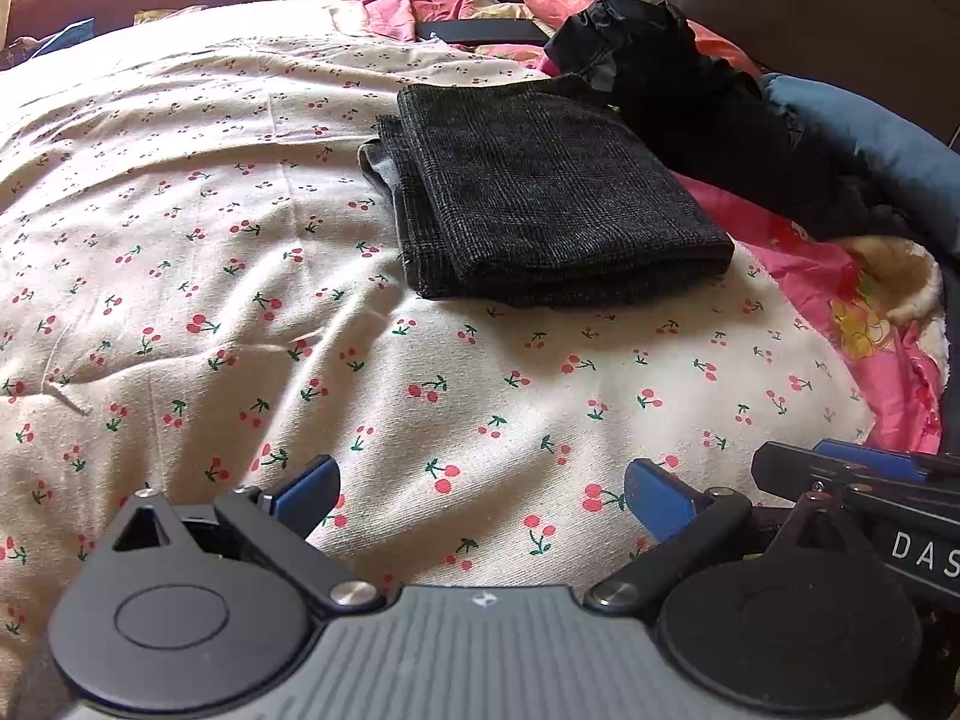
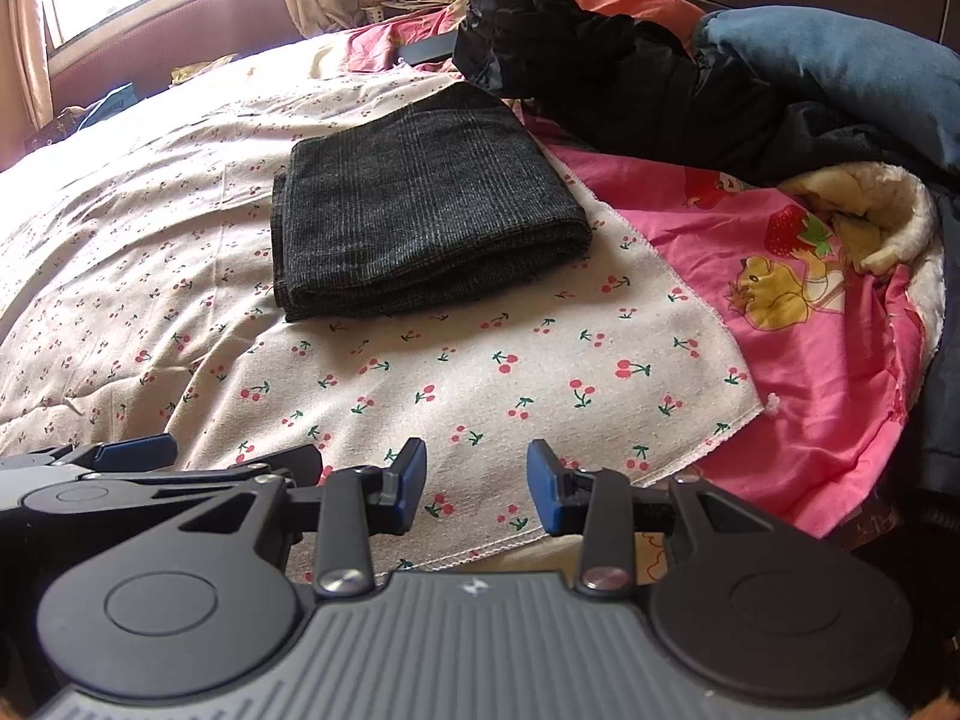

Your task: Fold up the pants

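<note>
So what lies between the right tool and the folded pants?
Only bare cherry-print sheet between the right tool and pants; right wrist view shows it.

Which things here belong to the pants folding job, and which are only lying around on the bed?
Job:
- dark grey checked pants, folded into a rectangle
- left gripper, open
- right gripper, open

Lying about:
- cherry-print cream sheet
- black crumpled jacket
- pink cartoon blanket
- blue padded garment
</note>
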Tool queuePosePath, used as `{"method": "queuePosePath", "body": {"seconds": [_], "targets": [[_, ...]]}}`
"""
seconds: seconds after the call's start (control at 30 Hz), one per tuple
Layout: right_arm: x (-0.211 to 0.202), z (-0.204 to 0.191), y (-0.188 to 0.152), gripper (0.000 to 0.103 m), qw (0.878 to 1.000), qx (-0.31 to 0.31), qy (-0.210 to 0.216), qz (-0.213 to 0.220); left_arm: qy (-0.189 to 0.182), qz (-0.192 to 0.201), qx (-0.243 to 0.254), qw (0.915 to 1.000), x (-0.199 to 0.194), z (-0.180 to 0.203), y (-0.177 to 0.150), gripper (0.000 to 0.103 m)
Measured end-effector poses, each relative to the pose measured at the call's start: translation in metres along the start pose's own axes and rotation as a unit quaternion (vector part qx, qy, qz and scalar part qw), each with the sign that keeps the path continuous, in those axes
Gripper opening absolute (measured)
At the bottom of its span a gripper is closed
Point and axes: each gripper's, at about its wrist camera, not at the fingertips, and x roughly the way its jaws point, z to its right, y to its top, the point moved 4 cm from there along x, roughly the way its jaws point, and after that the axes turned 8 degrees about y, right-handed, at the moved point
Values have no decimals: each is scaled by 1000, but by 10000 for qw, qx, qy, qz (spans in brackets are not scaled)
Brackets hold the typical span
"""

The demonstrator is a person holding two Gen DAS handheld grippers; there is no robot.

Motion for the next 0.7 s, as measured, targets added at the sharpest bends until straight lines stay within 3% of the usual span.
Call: {"method": "queuePosePath", "body": {"seconds": [0.7], "targets": [[-1, -1, -2, 38, 10000, -7, -18, 8, -91, 2, -9, 10000, -1, 0, 1, 103]]}}
